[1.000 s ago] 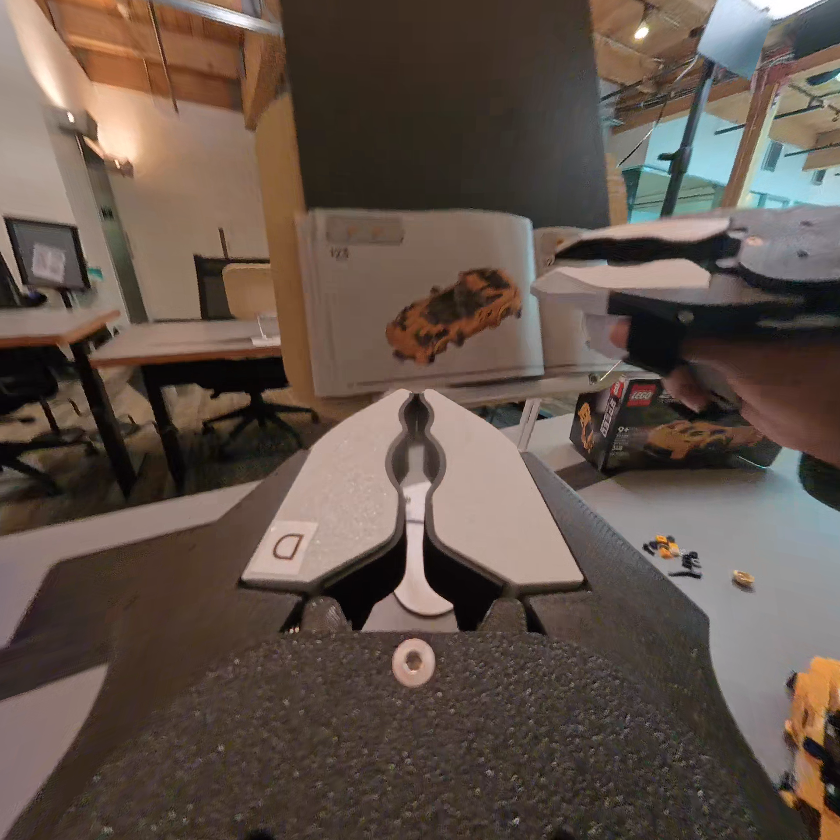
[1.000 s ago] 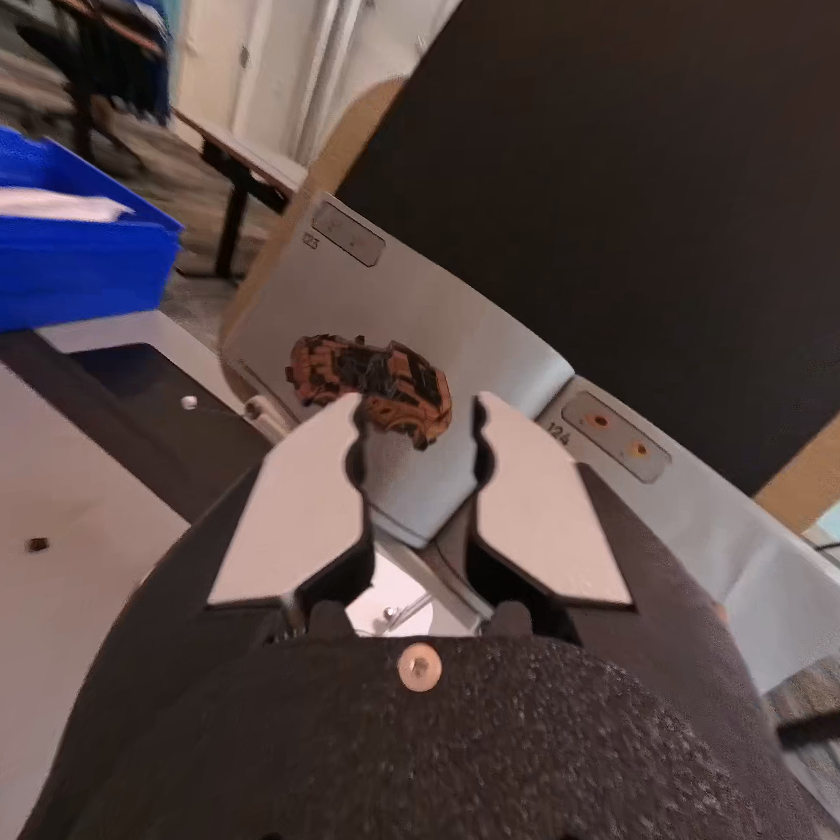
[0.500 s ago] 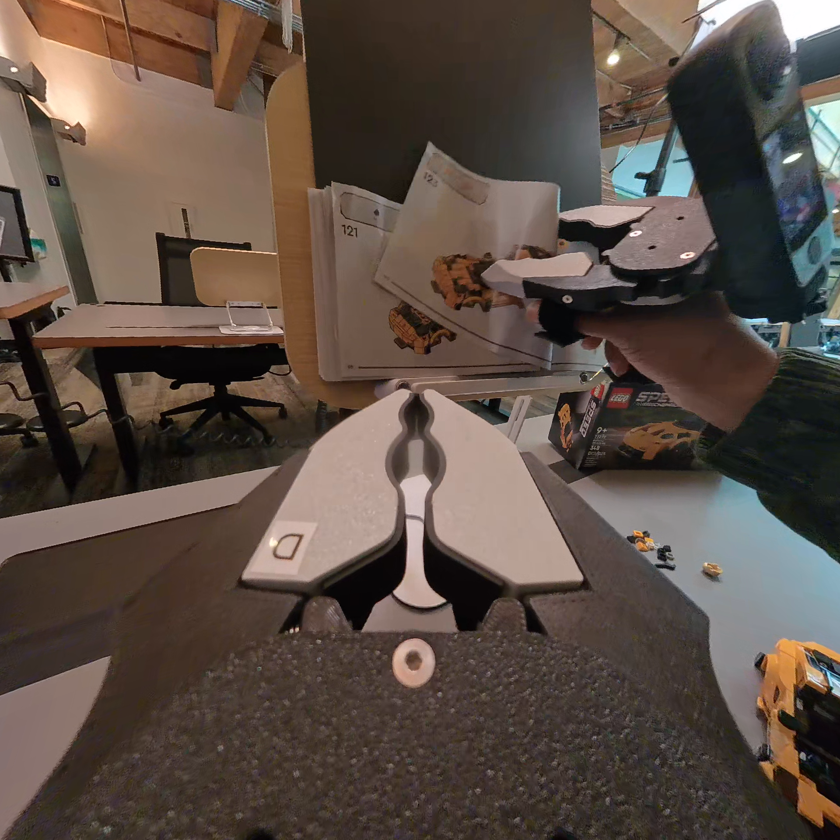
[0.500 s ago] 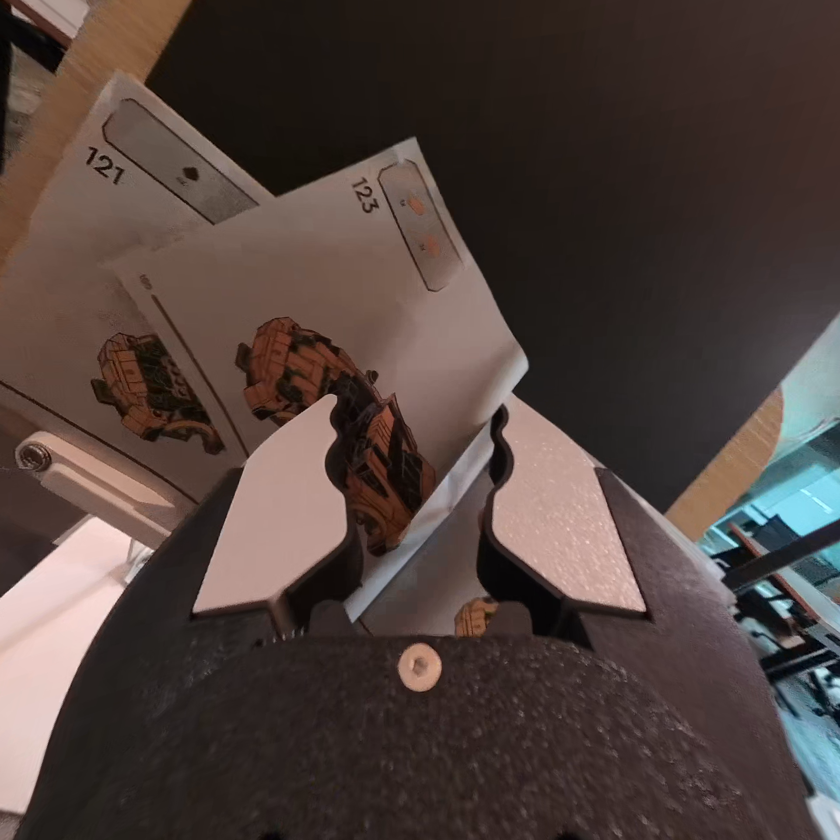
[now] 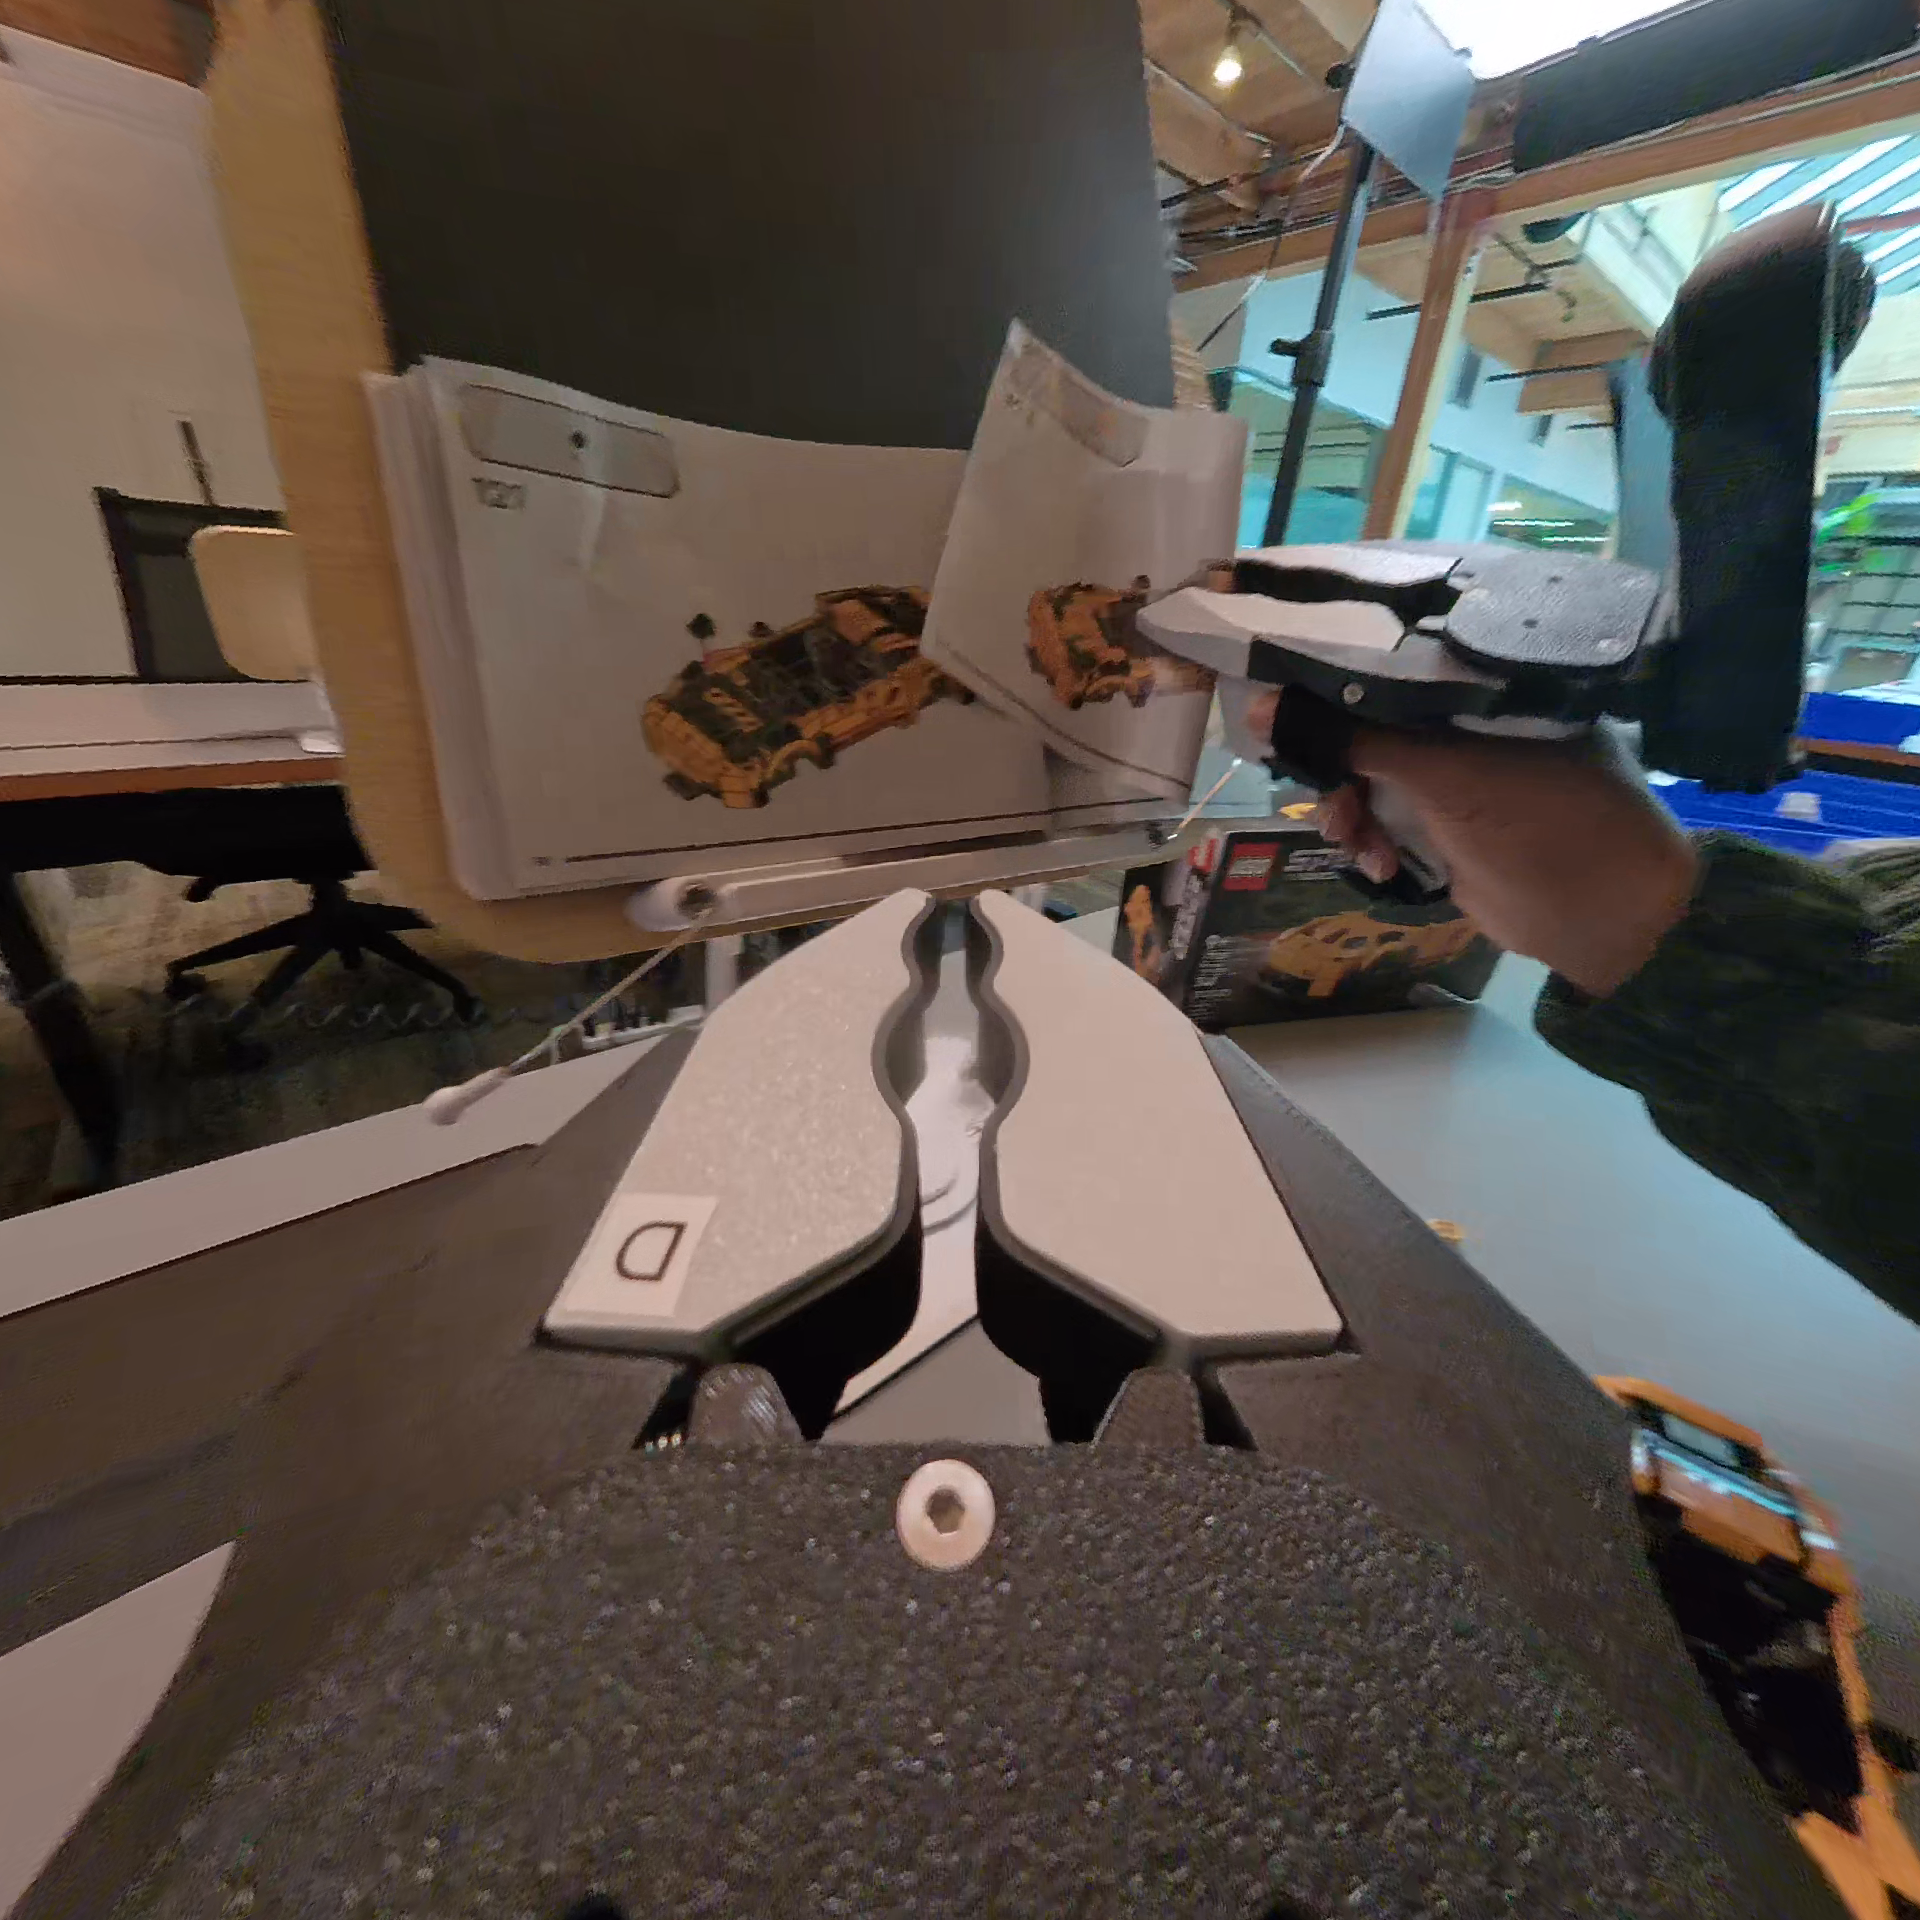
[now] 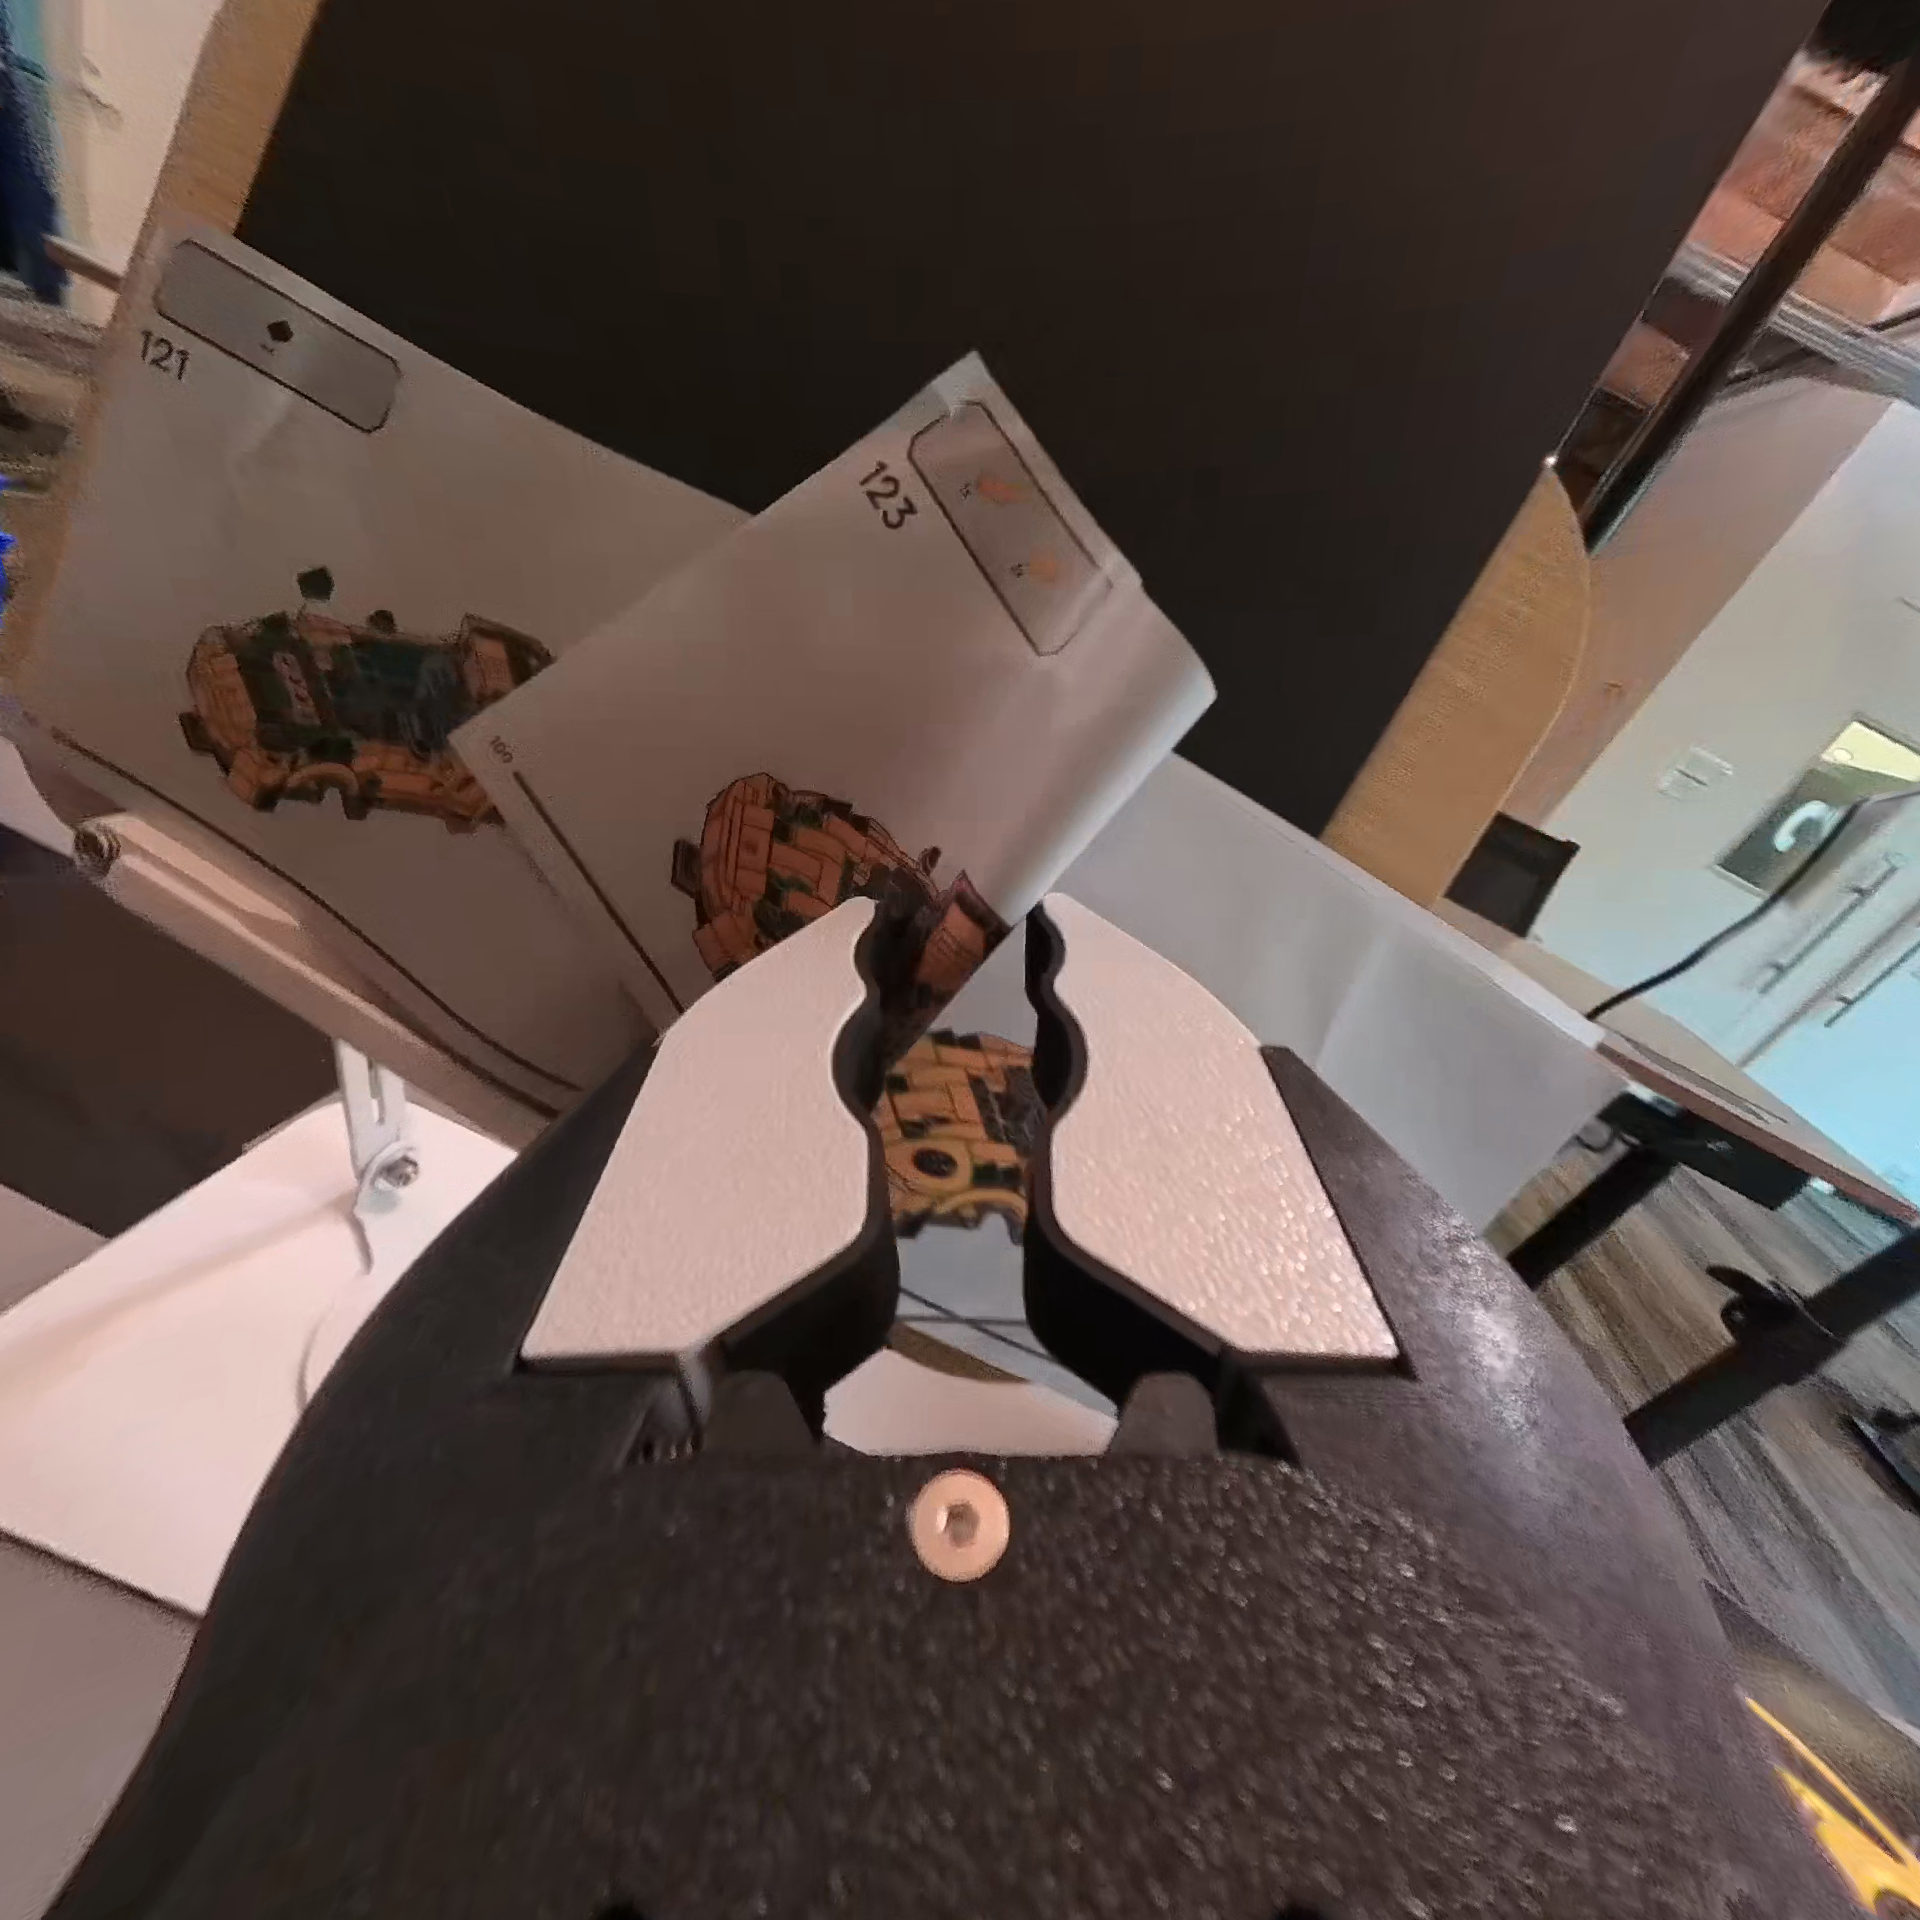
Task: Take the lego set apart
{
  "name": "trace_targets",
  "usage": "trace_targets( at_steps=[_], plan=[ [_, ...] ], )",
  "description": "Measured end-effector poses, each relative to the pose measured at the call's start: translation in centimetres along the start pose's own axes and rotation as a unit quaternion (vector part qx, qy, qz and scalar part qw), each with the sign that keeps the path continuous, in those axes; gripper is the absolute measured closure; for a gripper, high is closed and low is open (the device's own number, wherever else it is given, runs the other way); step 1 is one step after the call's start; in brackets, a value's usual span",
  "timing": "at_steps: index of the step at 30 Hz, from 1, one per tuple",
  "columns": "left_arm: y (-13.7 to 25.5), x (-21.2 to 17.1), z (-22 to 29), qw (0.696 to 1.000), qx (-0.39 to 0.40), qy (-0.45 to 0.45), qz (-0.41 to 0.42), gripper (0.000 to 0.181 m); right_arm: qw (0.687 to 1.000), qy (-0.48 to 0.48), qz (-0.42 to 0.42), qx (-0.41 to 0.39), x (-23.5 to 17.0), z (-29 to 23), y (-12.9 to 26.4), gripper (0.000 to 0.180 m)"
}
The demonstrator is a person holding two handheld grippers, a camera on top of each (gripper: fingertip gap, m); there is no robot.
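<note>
The yellow and black lego car stands on the grey table at the lower right of the left wrist view, partly cut off. My left gripper is empty, with only a narrow gap between its jaws, low in front of the instruction booklet. My right gripper is at the booklet with a lifted, curled page running between its partly closed jaws; a gap still shows. It also shows in the left wrist view, held by a hand.
The booklet leans on a stand with a wooden board and black panel. The lego box stands behind on the table. A small loose piece lies near the sleeve. Desks and office chairs are in the background. Left tips to right tips: about 20 cm.
The right gripper has swung a booklet page over to the right and narrowed its jaws around it. The left gripper's jaws have parted slightly and it has moved closer to the stand.
</note>
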State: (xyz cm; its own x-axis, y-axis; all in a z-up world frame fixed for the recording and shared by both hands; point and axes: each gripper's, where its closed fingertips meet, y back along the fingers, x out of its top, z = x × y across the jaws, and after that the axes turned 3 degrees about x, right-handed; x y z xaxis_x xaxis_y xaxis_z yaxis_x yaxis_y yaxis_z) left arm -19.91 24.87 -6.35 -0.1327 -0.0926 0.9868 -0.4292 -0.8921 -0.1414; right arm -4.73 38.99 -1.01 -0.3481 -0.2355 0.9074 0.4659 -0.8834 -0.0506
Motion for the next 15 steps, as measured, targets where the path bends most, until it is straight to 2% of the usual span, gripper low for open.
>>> trace_targets(
  at_steps=[4, 7, 9, 12, 15],
  plan=[
    [-3.3, 0.9, 2.2, 0.999, -0.035, -0.012, -0.026, 0.162, 0.999, 0.008, 0.008, 0.031, -1.4, 1.2, 0.9, 0.159],
    [-7.9, 1.2, 2.2, 0.995, -0.037, -0.049, -0.078, 0.138, 0.999, 0.006, -0.006, 0.044, -3.0, 2.1, 1.0, 0.160],
    [-10.6, 0.4, 1.3, 0.991, -0.036, -0.036, -0.127, 0.126, 0.998, -0.008, -0.013, 0.058, -4.0, 2.4, 1.1, 0.161],
    [-12.0, 0.5, 4.5, 0.976, -0.159, 0.056, -0.136, 0.131, 0.997, -0.028, -0.007, 0.072, -4.9, 3.2, 2.1, 0.160],
    [-11.2, 1.8, 7.7, 0.965, -0.227, 0.086, -0.097, 0.134, 0.991, -0.090, -0.007, 0.094, -6.2, 3.7, 3.6, 0.160]
  ],
)
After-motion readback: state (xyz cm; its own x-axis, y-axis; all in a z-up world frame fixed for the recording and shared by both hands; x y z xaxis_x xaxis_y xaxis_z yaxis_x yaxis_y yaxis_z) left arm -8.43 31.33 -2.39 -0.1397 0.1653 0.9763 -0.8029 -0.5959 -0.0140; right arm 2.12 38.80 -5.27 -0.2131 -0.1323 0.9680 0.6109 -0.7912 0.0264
